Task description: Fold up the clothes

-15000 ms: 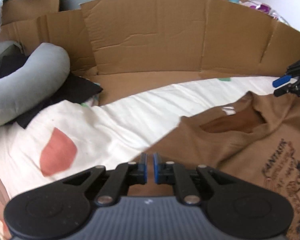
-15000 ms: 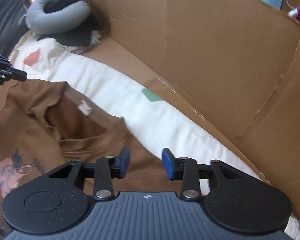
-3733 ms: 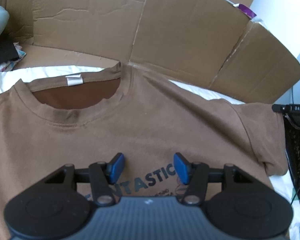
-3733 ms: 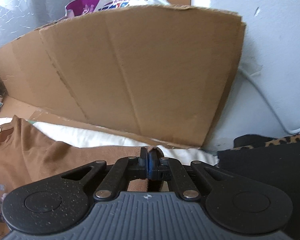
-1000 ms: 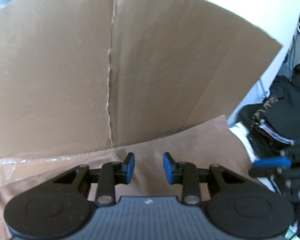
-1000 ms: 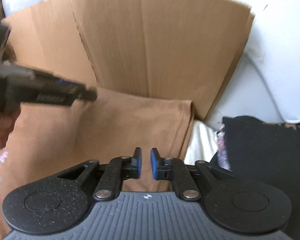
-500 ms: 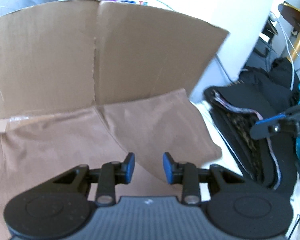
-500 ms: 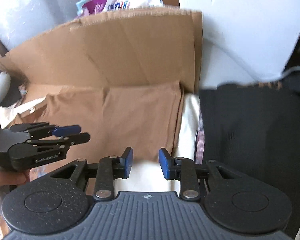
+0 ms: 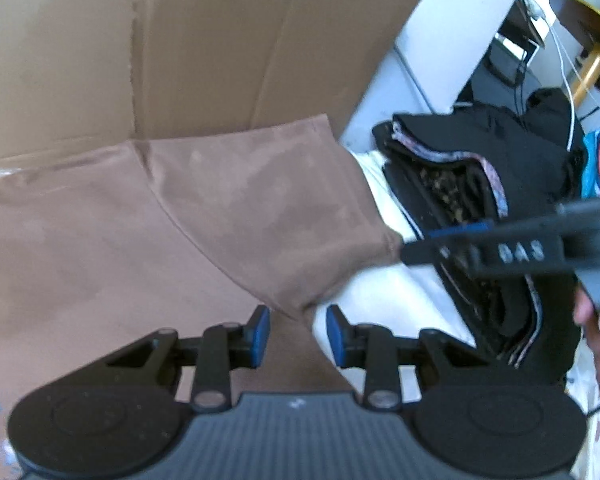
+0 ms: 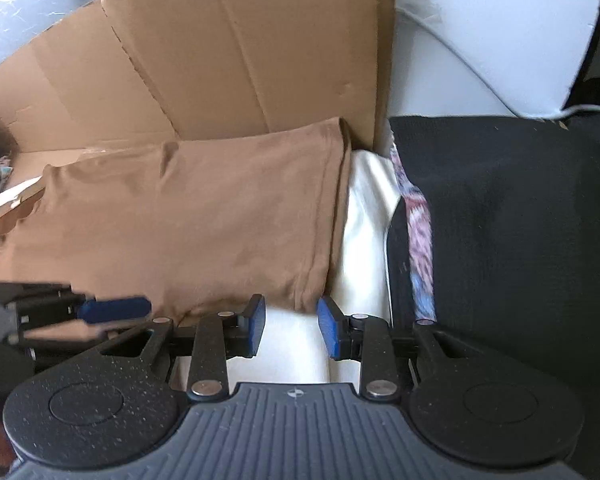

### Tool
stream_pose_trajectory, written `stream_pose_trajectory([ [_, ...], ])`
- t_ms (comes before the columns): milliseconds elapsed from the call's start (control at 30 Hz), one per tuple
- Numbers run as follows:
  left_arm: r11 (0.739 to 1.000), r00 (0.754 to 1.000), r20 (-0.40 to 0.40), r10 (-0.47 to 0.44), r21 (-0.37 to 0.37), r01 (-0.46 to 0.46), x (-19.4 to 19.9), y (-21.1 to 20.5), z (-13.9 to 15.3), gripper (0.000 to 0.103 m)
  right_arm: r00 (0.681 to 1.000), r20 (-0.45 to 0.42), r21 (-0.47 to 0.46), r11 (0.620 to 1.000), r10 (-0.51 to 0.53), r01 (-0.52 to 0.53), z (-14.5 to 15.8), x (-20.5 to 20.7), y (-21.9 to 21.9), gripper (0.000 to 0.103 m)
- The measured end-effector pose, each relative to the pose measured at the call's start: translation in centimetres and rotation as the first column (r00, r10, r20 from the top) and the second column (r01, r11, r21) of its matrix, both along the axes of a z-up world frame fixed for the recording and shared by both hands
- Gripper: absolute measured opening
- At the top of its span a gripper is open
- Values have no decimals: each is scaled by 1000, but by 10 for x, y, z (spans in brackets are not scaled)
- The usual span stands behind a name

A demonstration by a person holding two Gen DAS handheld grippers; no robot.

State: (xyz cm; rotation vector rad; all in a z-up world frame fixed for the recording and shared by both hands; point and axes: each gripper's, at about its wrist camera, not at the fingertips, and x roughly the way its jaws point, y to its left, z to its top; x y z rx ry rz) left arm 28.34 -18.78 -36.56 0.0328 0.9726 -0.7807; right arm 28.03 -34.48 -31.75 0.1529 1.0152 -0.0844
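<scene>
— Cardboard panels point(image 9: 204, 48) stand along the back of the white bedding point(image 9: 384, 280), like a screen behind the work. From the left wrist view, where is the shirt?

— Flat on that bedding: the brown T-shirt point(image 9: 100, 240), with its sleeve point(image 9: 268, 208) spread toward a stack of dark folded clothes point(image 9: 472, 216). The left gripper point(image 9: 296, 332) hangs over the sleeve's lower hem corner, jaws parted and nothing between the pads.

— And the other tool in that view?

— The right gripper point(image 9: 416, 248) has its tip at the sleeve's outer corner. Blur hides whether it touches the cloth. I'd guess both are lining up on the sleeve to fold it inward.

— Does the right wrist view settle it?

— Mostly. The right gripper point(image 10: 290, 326) has just been opening; its blue pads stand apart over bare bedding point(image 10: 364, 208), just beside the T-shirt's point(image 10: 172, 220) sleeve hem, gripping nothing. The left gripper point(image 10: 112, 310) comes in low on the left, over the brown cloth.

— How does the fabric look?

— Smooth and matte, few wrinkles, neck opening point(image 10: 16, 212) far left. The sleeve lies neat, its far end touching the cardboard point(image 10: 240, 52).
</scene>
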Motion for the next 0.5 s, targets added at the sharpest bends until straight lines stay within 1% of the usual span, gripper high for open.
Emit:
stream_pose_trajectory([
  [167,1000,1000,-1,5,23,-5,3,-5,-13,33,999,-41,-83,997,-2,-1,-18,18,5,35],
  [233,1000,1000,13,-2,30,1,1,-5,-15,33,998,-63,-94,996,-15,9,-26,22,3,35],
  [300,999,1000,25,-9,34,8,0,-5,-16,33,998,-67,-84,996,-15,9,-28,25,2,35],
  [333,999,1000,27,-9,34,8,0,-5,-16,32,998,-67,-76,997,-15,10,-29,26,1,32],
  [367,999,1000,30,-8,33,7,-1,-4,-16,32,998,-66,-68,998,-16,11,-30,27,-1,27],
  [400,999,999,33,-6,34,5,-1,-4,-16,29,998,-62,-77,997,-14,9,-28,27,-2,18],
  [433,999,999,37,-3,35,2,-2,-3,-16,25,998,-57,-87,996,-12,7,-27,27,-2,8],
  [467,999,999,39,-5,34,4,-2,-3,-16,24,998,-56,-106,994,4,-10,-26,27,-1,3],
  [500,999,999,42,-8,32,7,-2,-2,-15,21,998,-55,-125,992,21,-27,-25,26,0,2],
])
